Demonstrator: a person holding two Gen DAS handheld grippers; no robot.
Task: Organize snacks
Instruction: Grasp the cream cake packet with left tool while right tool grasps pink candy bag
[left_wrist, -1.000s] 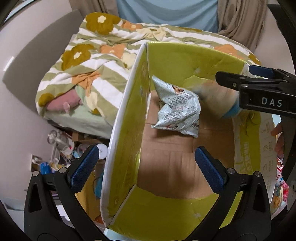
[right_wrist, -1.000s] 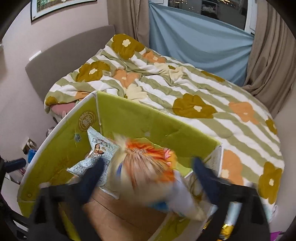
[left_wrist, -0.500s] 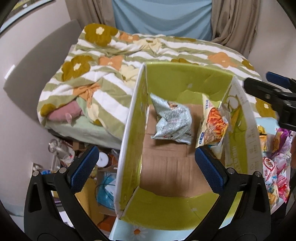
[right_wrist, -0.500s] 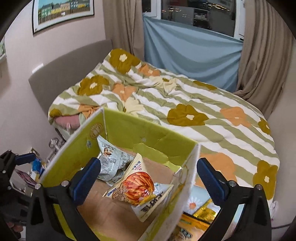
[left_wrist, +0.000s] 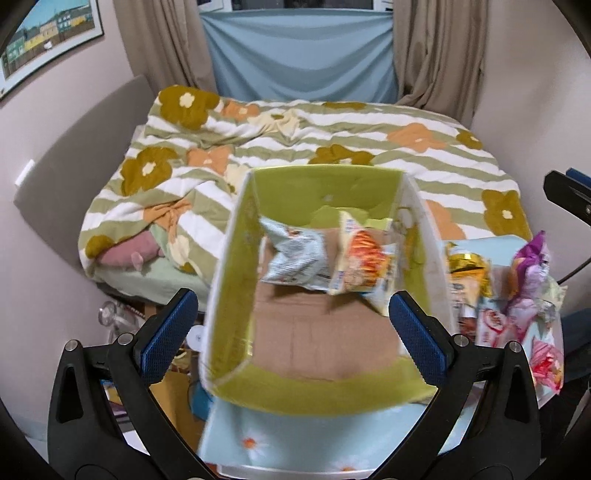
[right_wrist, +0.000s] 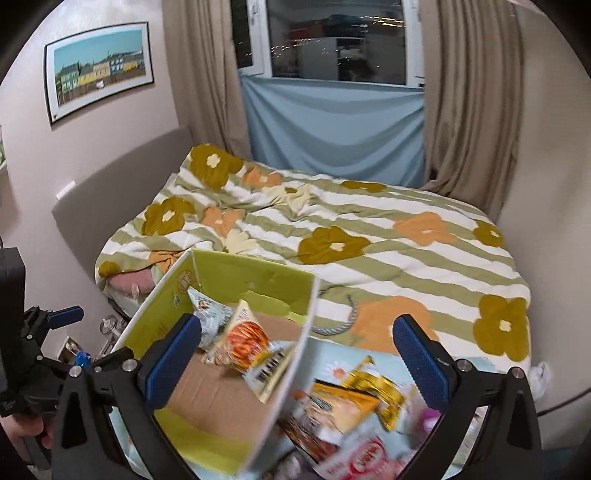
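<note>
A green-lined cardboard box (left_wrist: 236, 280) (right_wrist: 159, 306) stands open on a light blue floral cloth. Inside it lie a silver-grey snack bag (left_wrist: 295, 254) (right_wrist: 210, 314) and an orange chip bag (left_wrist: 364, 262) (right_wrist: 247, 343). A pile of loose snack packets (left_wrist: 517, 302) (right_wrist: 354, 410) lies on the cloth right of the box. My left gripper (left_wrist: 291, 339) is open and empty above the box's near side. My right gripper (right_wrist: 295, 360) is open and empty above the box's right wall and the pile.
A bed with a striped flower quilt (left_wrist: 314, 140) (right_wrist: 369, 229) lies behind the box. Clutter sits on the floor at the left (left_wrist: 114, 317). A blue curtain (right_wrist: 332, 125) and a window are at the back wall.
My right gripper let go of the orange chip bag, which now lies in the box, and pulled back to the right. Both grippers have risen and drawn away from the box.
</note>
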